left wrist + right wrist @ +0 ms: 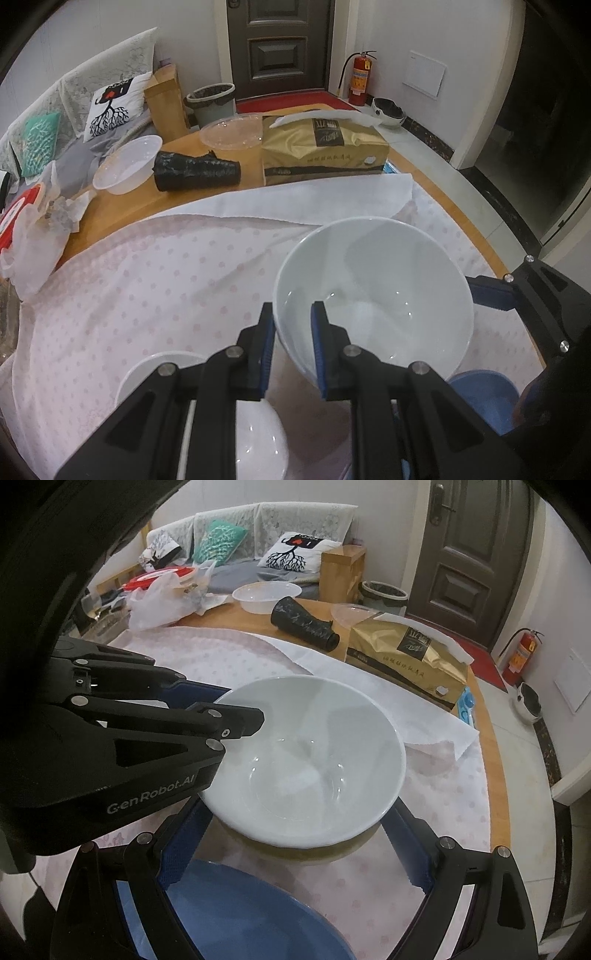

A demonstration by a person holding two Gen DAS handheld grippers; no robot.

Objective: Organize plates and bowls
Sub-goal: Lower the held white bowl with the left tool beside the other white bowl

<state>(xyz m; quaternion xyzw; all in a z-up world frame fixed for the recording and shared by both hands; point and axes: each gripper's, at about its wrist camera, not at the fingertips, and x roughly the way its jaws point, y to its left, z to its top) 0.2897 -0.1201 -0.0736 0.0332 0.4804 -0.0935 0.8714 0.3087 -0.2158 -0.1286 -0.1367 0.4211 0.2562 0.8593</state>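
Note:
My left gripper (293,325) is shut on the near rim of a large white bowl (373,291), one finger inside and one outside, and holds it tilted above the spotted cloth. The same white bowl (306,760) fills the middle of the right wrist view, with the left gripper (236,716) clamped on its left rim. My right gripper (295,849) is open and wide, its fingers either side below the bowl, over a blue bowl (240,912). The blue bowl (484,398) and a smaller white bowl (255,439) lie below the left gripper.
A pink-spotted cloth (166,280) covers the round wooden table (122,206). At the back stand a gold tissue pack (321,147), a black roll (195,171), a clear plastic bowl (127,168) and a clear lid (231,131). Plastic bags (33,236) lie at the left edge.

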